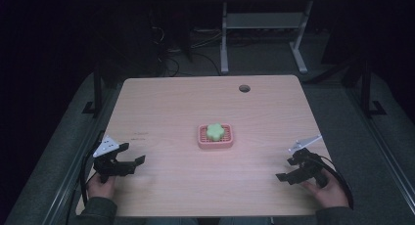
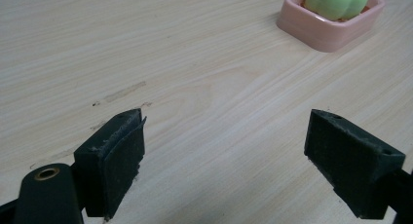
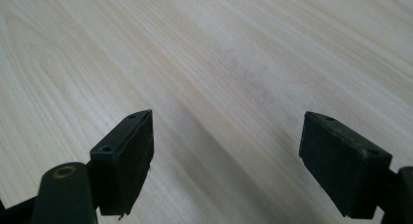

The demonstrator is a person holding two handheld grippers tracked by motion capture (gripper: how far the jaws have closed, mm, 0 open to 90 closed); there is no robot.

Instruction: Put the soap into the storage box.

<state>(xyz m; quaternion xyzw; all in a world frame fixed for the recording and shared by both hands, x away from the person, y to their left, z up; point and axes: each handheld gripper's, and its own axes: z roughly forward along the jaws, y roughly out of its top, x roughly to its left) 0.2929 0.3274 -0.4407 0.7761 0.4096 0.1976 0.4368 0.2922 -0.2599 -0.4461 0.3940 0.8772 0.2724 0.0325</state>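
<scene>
So we've got one pale green flower-shaped soap (image 1: 214, 131) sitting in one pink rectangular plastic dish (image 1: 215, 144) on the light wooden table (image 1: 166, 107), and that's it for stuff to grab. It sits between our two grippers, ahead of both and well apart from each. The left gripper (image 1: 131, 160) and right gripper (image 1: 288, 168) both have jaws spread wide, holding nothing, touching nothing.
</scene>
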